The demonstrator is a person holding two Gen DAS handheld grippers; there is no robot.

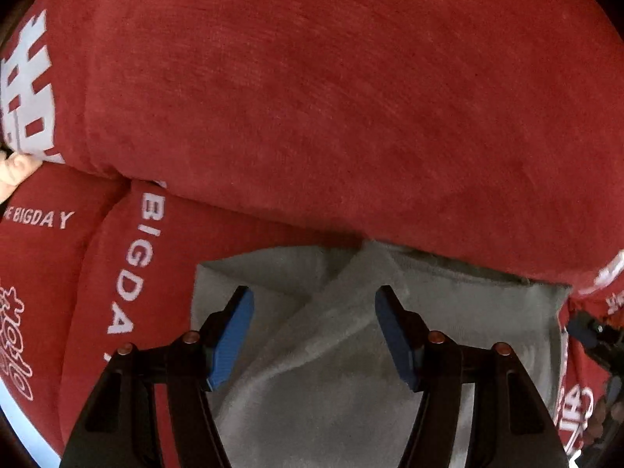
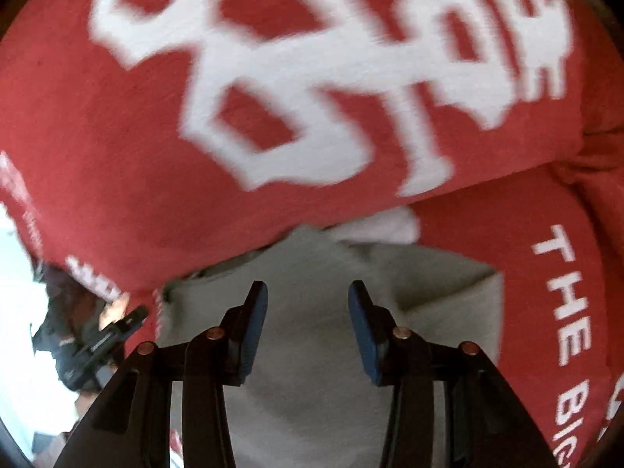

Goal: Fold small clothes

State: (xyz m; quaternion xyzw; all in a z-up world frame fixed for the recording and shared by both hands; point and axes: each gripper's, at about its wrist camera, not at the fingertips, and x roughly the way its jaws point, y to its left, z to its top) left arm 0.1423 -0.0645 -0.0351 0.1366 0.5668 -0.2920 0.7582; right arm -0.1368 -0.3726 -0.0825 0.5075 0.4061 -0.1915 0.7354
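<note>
Red printed bedding (image 1: 312, 97) under grey cloth (image 1: 331, 370), filling both views

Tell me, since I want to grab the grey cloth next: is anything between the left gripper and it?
Nothing visible. The left gripper hangs with open jaws right over the grey cloth, which lies bare below it. The red printed fabric only covers the cloth's far edge.
</note>
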